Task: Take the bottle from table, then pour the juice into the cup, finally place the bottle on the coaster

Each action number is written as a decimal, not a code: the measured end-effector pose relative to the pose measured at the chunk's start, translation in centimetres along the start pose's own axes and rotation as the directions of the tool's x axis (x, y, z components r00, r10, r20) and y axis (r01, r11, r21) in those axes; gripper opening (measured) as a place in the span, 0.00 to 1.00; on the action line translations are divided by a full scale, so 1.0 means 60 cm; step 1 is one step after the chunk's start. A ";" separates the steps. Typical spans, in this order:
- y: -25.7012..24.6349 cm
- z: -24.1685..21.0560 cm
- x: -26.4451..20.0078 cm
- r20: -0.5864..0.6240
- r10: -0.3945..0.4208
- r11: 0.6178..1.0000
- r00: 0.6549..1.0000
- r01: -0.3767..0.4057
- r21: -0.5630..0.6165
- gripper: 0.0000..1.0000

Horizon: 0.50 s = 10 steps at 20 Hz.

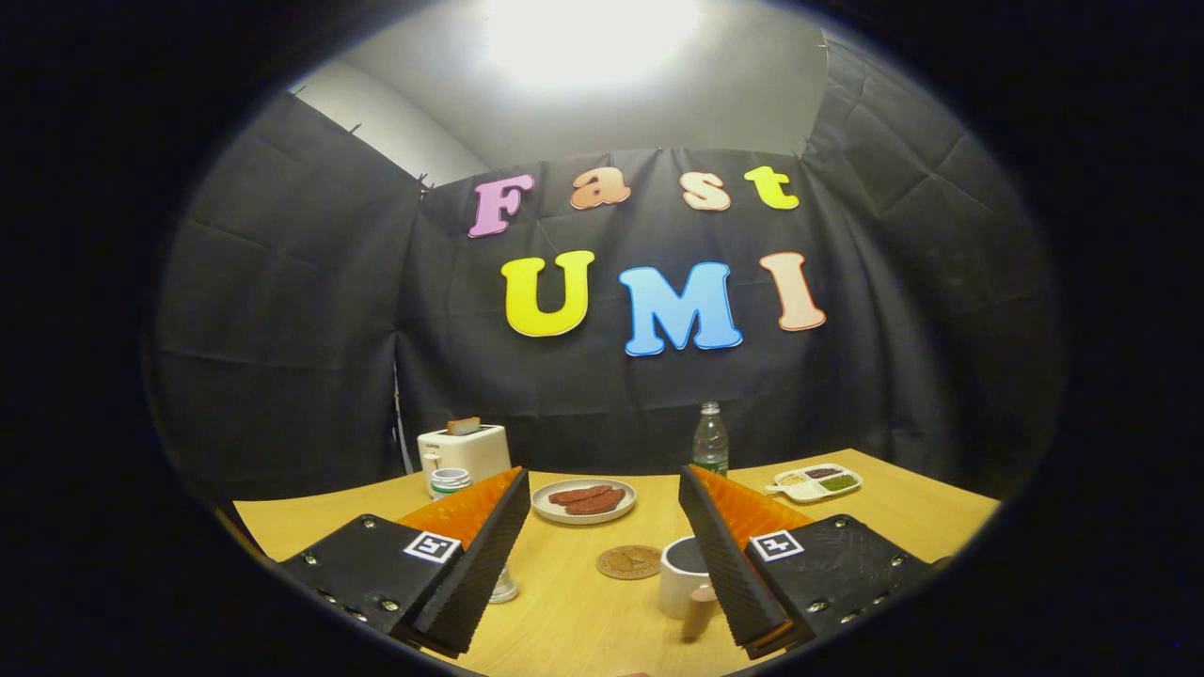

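On the far left of the wooden table [884, 503] a white toaster [464, 449] stands with a slice of bread poking out of its slot, and a small white jar with a green band [449, 481] sits just in front of it, partly behind the left finger. The gripper [602, 541] is wide open and holds nothing. Between its fingers lie a white plate [583, 500] with reddish sausages and, nearer, a round cork coaster [629, 562]. Just beside the coaster, touching the inner edge of the right finger in this view, stands a white cup [685, 575], handle toward the camera. Beyond the right fingertip, well back on the table, the clear plastic bottle [710, 440] stands upright, capped, with a green label. Right of it sits a divided white tray [816, 480] of small foods.

The bottle is probably light, thin-walled and smooth, so it may dent or slip; taking it around the middle of the body, near the label, looks safest.
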<state>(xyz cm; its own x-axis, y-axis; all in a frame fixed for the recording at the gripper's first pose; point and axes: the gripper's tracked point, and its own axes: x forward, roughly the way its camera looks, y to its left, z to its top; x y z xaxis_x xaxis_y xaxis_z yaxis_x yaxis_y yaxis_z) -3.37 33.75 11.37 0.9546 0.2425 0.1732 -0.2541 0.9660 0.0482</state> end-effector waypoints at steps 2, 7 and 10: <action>0.028 -0.018 0.008 -0.012 0.013 1.000 1.000 -0.013 0.004 0.96; 0.091 -0.070 0.034 -0.064 0.030 0.999 0.997 -0.031 -0.019 0.96; 0.128 -0.101 0.052 -0.090 0.049 0.998 0.995 -0.052 -0.027 0.96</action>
<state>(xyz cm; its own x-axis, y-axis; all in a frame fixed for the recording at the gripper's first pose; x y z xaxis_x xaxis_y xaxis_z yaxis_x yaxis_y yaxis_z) -1.40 42.45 6.35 0.9510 0.2971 0.0860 -0.2992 0.9541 0.0127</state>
